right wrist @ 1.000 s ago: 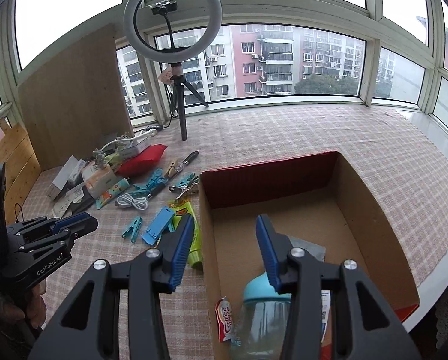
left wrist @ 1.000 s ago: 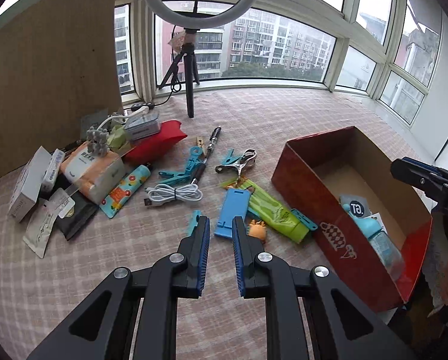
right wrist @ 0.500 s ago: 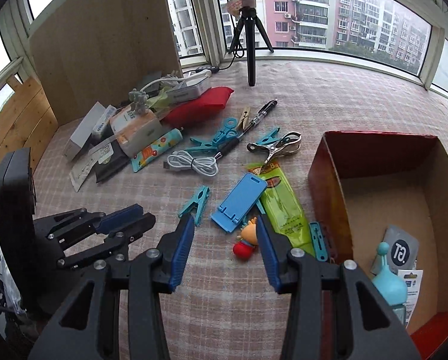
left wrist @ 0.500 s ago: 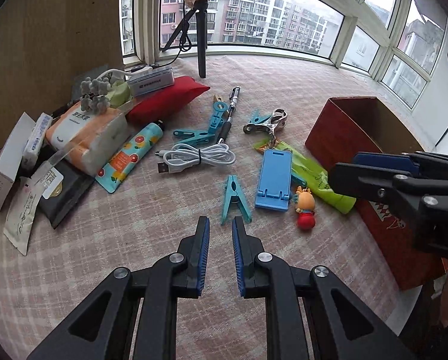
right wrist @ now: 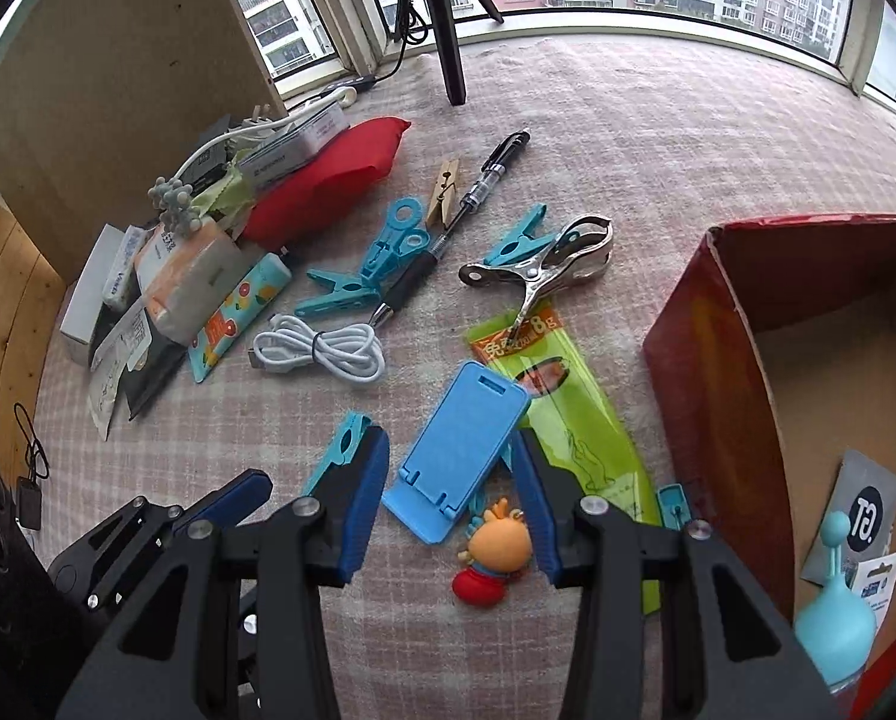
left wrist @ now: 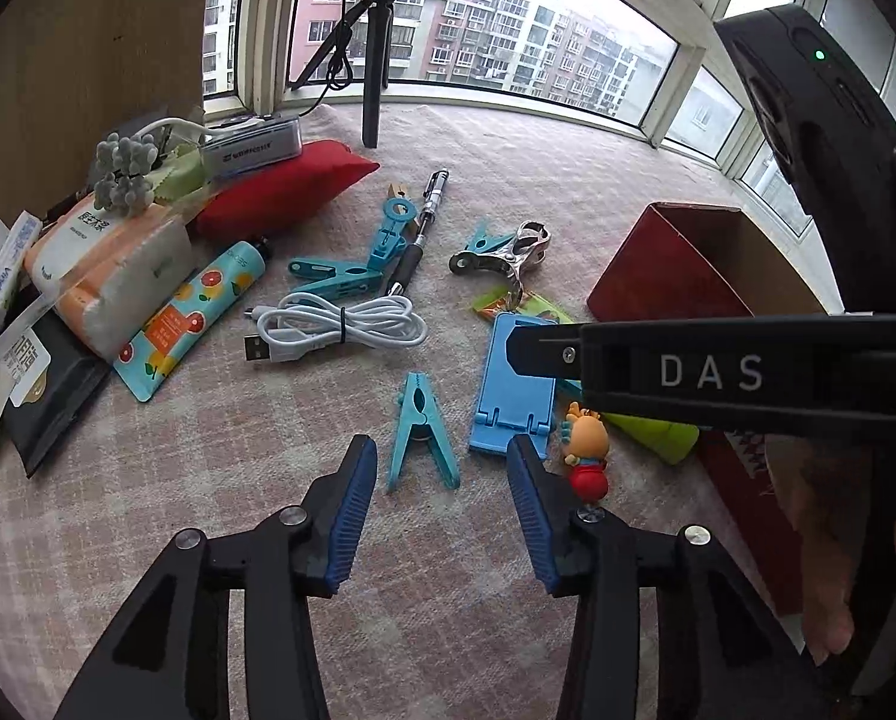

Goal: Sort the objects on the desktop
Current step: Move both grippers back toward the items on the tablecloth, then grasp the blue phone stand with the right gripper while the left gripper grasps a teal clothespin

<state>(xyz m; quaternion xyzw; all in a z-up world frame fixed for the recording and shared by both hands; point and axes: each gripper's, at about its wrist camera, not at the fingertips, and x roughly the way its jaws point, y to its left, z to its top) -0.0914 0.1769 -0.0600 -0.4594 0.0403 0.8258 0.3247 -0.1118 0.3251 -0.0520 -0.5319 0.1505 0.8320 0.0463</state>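
My left gripper (left wrist: 441, 450) hovers low over the checked cloth, its jaws opening with nothing pressed between them. A teal clothespin (left wrist: 419, 420) lies on the cloth just ahead of its fingertips. My right gripper (right wrist: 451, 450) stands open above a blue phone stand (right wrist: 466, 432), its pads apart from it. An orange toy figure (right wrist: 496, 546) lies beside its right finger. One of the right gripper's fingers (left wrist: 544, 351) crosses the left wrist view over the phone stand (left wrist: 511, 384). The red box (right wrist: 718, 360) at the right holds a light-blue bottle (right wrist: 838, 618).
A green snack packet (right wrist: 568, 408), a metal clip (right wrist: 544, 264), a white cable (right wrist: 322, 351), a pen (right wrist: 466, 204) and teal clips (right wrist: 370, 270) are spread mid-cloth. A red pouch (right wrist: 328, 180), tissues and packets pile up at the left. A tripod (right wrist: 448, 60) stands at the back.
The left jaws have spread from nearly shut. Both grippers have sunk toward the cloth. The right one swung left from over the box to above the phone stand.
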